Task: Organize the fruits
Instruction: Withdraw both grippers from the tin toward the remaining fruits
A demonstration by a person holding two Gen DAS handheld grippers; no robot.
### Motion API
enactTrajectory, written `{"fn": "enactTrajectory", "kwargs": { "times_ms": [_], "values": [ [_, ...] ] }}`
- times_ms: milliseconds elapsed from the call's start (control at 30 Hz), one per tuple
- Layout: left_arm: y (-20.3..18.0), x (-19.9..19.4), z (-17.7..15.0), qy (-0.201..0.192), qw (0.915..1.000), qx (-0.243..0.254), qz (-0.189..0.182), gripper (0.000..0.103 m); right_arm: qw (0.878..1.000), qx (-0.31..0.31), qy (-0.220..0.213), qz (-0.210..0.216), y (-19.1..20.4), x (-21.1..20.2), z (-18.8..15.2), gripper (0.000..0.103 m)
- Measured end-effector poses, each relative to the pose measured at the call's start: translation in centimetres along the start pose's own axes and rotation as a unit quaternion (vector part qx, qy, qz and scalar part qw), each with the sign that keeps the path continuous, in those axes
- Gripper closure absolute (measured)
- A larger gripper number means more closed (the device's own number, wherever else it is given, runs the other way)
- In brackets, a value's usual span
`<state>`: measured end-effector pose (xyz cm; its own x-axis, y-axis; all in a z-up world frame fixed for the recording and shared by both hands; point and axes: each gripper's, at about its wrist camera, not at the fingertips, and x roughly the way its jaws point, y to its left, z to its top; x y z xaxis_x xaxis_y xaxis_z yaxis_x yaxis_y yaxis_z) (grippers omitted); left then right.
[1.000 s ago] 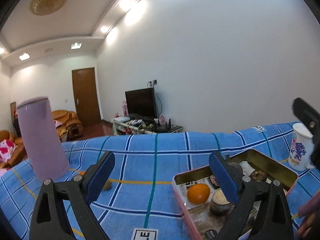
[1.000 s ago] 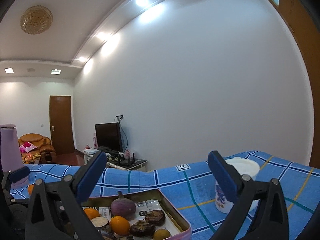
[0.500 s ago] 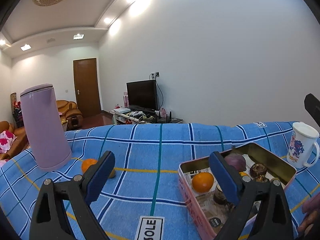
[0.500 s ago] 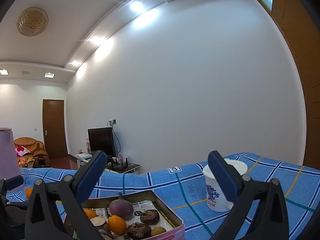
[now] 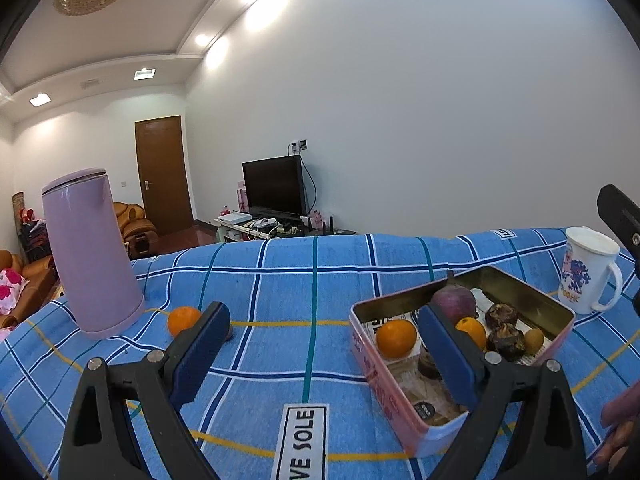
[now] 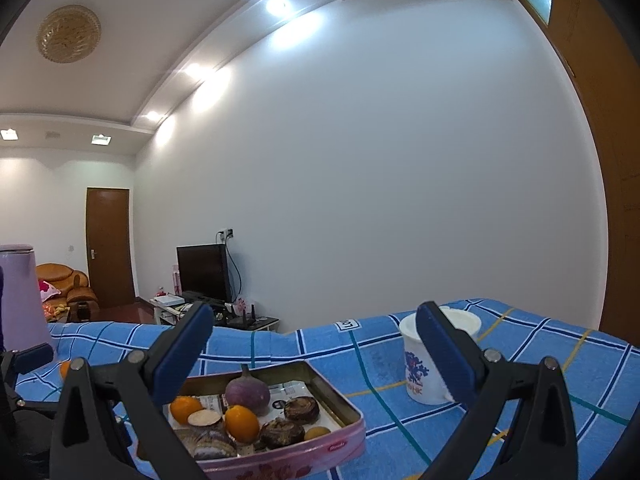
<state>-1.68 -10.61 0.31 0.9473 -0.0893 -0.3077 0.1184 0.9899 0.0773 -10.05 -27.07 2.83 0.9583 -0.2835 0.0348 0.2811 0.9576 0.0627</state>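
Observation:
A pink tin box point(image 5: 400, 412) point(image 6: 320, 446) sits on the blue checked cloth and holds oranges point(image 5: 395, 338) point(image 6: 241, 423), a purple round fruit point(image 5: 454, 304) point(image 6: 247, 394), dark brown fruits point(image 5: 505, 338) point(image 6: 282, 432) and a small yellow one. A loose orange point(image 5: 183, 319) lies on the cloth beside the purple kettle point(image 5: 90, 252), left of the box. My left gripper point(image 5: 324, 356) is open and empty above the cloth, between the loose orange and the box. My right gripper point(image 6: 314, 348) is open and empty above the box's far side.
A white mug point(image 5: 586, 274) point(image 6: 430, 356) with a blue print stands right of the box. The kettle also shows at the left edge of the right wrist view point(image 6: 20, 296). A TV stand, door and sofas lie beyond the table's far edge.
Both grippers have risen and tilted down, so more of the table shows. The loose orange, once hidden behind the left finger, is now in plain view. Both stay open.

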Motion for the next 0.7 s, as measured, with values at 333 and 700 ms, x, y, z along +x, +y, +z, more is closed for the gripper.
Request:
{"fn": "enactTrajectory", "kwargs": {
  "times_ms": [333,700],
  "values": [
    [0.9,-0.6,-0.5,0.022,0.9996,0.003,-0.014,0.007,1.0,-0.001,0.02,0.01,1.3,-1.4,-0.1,0.0],
    [3.8,-0.2,-0.2,-0.001,0.9978,0.065,0.01,0.007,0.996,0.021,0.077,0.037,4.1,-0.8,-1.0,0.0]
  ]
}}
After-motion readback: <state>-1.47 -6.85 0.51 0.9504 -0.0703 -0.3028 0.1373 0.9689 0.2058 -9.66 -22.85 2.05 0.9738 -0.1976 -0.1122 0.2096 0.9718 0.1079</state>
